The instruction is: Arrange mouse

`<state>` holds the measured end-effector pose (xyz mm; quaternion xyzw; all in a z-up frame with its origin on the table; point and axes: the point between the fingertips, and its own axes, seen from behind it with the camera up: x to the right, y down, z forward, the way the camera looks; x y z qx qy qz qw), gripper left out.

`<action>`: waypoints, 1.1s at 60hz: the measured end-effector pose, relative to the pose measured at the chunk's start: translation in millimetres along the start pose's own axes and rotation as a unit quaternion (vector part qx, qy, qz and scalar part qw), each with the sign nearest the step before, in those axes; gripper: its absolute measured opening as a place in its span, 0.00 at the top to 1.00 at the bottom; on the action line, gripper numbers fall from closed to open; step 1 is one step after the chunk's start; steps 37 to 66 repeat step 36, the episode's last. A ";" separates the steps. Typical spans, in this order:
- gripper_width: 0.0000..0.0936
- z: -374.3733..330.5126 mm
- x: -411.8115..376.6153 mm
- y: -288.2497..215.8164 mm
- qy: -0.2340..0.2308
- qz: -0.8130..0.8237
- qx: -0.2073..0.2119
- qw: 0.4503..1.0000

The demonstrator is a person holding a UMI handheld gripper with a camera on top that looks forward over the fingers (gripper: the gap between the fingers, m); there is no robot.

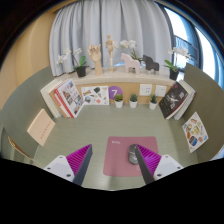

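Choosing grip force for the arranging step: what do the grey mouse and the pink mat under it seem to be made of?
The small grey rounded mouse looks like hard moulded plastic with a dull sheen; it is too small to be sure. The flat pink rectangular mat looks like soft fabric or rubber, matte, no glare, lying flush on the green tabletop. The tool is open, the mouse near its right finger.

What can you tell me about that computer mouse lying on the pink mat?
The mouse is small, rounded and grey, with a smooth, plastic-looking shell. It lies flat on the pink mouse mat, near the mat's right edge, on the green table. No cable shows. It sits just ahead of the gripper, close to the right finger's purple pad, which partly overlaps it in view. The fingers are open and do not clamp it.
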<state>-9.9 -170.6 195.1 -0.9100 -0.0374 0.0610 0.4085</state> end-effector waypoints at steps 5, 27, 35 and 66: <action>0.07 -19.0 -8.7 -3.5 -0.001 -0.015 0.012 1.000; 0.08 -45.7 8.5 -1.1 0.023 0.000 0.021 1.000; 0.09 -48.7 15.0 4.6 0.026 0.007 0.017 0.999; 0.08 -49.1 16.2 4.9 0.026 0.006 0.017 1.000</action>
